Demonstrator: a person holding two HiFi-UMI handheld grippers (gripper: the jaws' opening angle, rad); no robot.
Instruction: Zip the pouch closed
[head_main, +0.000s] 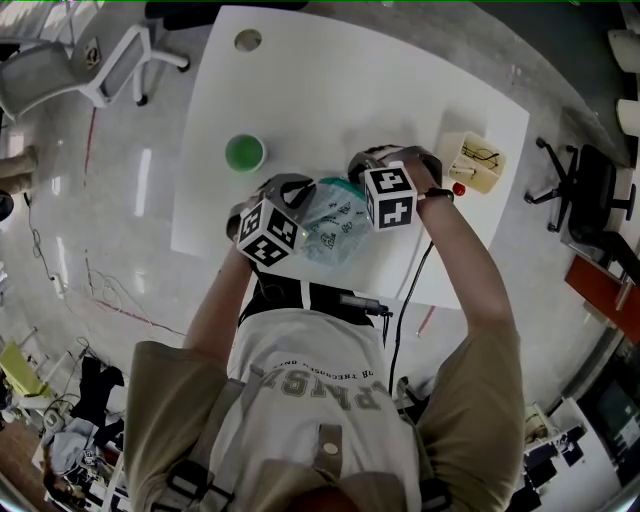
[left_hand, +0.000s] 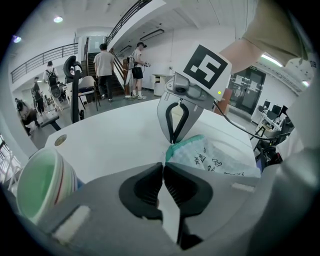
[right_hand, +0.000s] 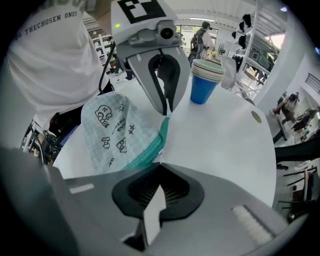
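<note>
A pale checked pouch (head_main: 335, 225) with a teal zip edge lies on the white table (head_main: 330, 90), between my two grippers. My left gripper (head_main: 308, 195) is shut on one end of the zip edge. My right gripper (head_main: 352, 178) is shut on the other end. In the left gripper view my own jaws (left_hand: 163, 167) meet at the pouch (left_hand: 215, 157), with the right gripper (left_hand: 173, 141) opposite, tips pinched at the teal corner. In the right gripper view the teal edge of the pouch (right_hand: 112, 130) runs into my jaws (right_hand: 159, 165), and the left gripper (right_hand: 165, 112) pinches the far end. The zip pull is hidden.
A stack of cups with a green inside (head_main: 244, 153) stands left of the pouch, close beside the left gripper (left_hand: 35, 185). A small wooden box (head_main: 475, 162) sits at the table's right edge. A black cable (head_main: 410, 290) hangs off the near edge. Office chairs surround the table.
</note>
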